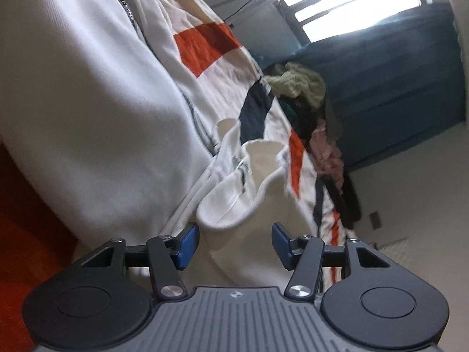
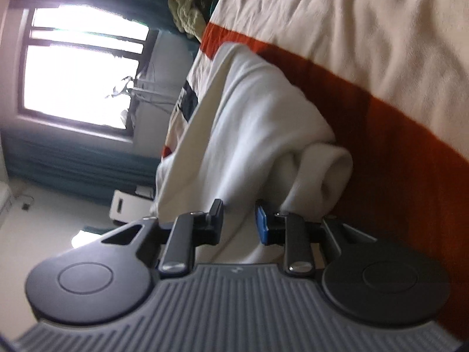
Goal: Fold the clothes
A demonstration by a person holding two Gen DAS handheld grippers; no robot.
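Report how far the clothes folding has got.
Early stage. Done: nothing looks folded yet; the white sweatshirt lies rumpled on the striped blanket. In hand: the left tool is open at the sweatshirt's collar, gripping nothing; the right tool has white cloth between its fingers. Left: folding this sweatshirt and the clothes pile beyond.

Both views are rolled sideways and sit low and close over a bed spread with a white, orange and navy blocked cover (image 1: 205,47). The left wrist camera looks past a white zip-up garment (image 1: 88,102) towards a bright barred window (image 1: 351,3). The right wrist camera shares that cover (image 2: 381,44), window (image 2: 79,67) and a pale green knitted heap (image 2: 187,8).
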